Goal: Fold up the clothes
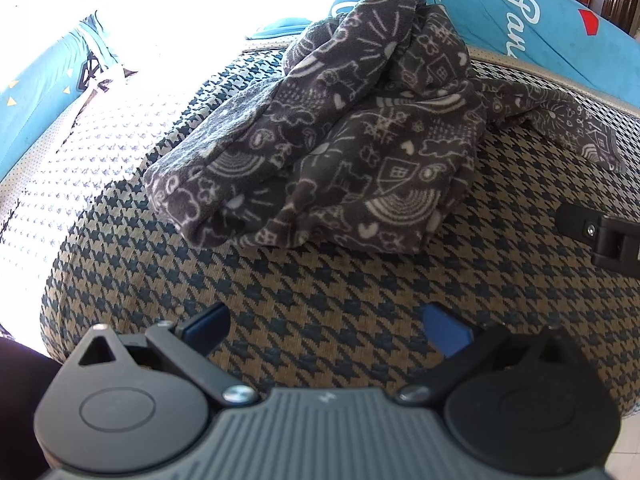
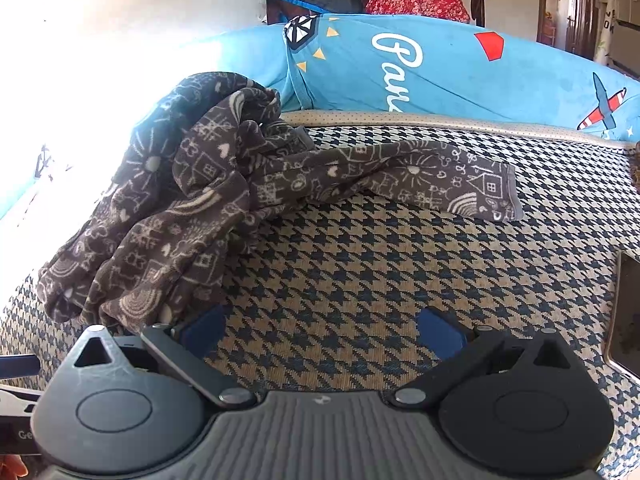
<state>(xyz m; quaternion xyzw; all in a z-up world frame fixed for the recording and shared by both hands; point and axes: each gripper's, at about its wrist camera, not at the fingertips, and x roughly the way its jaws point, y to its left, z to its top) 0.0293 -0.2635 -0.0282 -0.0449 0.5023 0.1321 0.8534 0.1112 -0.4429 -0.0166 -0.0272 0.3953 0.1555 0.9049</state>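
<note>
On my far left it's mostly window glare, then a blue printed cushion (image 1: pixel 36 92) along the edge. My left hand-held gripper (image 1: pixel 326 330) has its fingers spread apart, nothing between them, and the crumpled grey fleece garment (image 1: pixel 320 152) sits ahead of it on the houndstooth mattress (image 1: pixel 320 292), a bit apart. Only the right wrist view shows the sleeve (image 2: pixel 440 180) stretched flat to the right, plus a long blue pillow (image 2: pixel 460 68) behind. My right hand-held gripper (image 2: pixel 320 332) is spread too, the heap just beside its left finger.
</note>
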